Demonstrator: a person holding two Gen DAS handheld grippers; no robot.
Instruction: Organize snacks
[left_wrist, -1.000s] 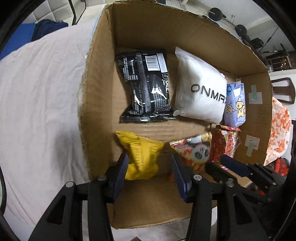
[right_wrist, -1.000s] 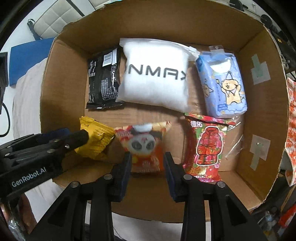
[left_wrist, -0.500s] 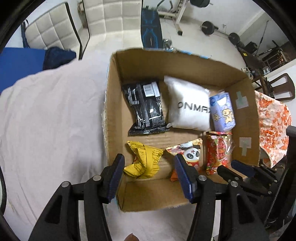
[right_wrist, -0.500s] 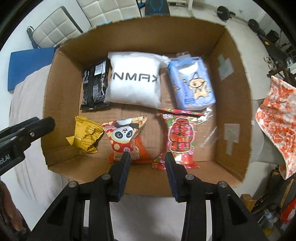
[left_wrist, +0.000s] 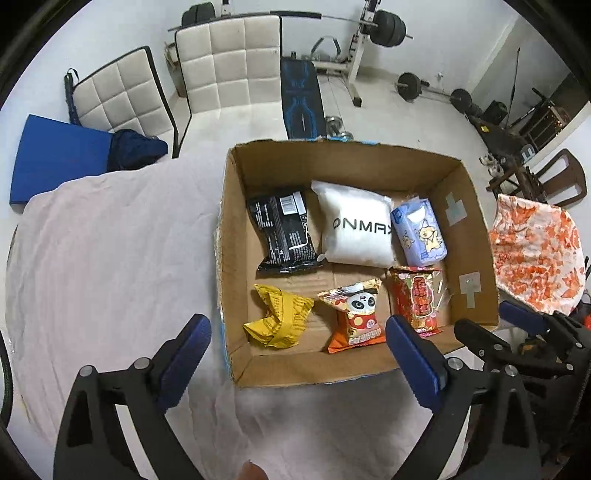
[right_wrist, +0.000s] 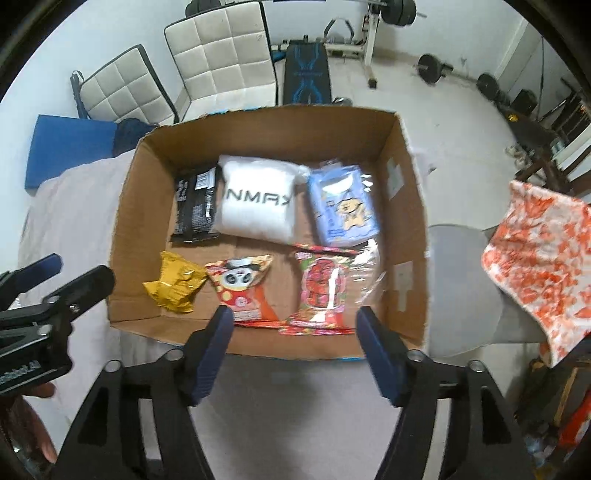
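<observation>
Left wrist view: my left gripper hangs spread and empty over the near wall of the cardboard box, which holds six snacks in two rows, the yellow packet nearest its left wall. Right wrist view: my right gripper is likewise released above the box's near edge, the panda packet and red packet just inside; I judge packing finished, next move a final check.

Left gripper and right gripper both held side by side, raised, jaws spread wide and empty, blue pads facing inward, fingers pointing far and downward.
</observation>
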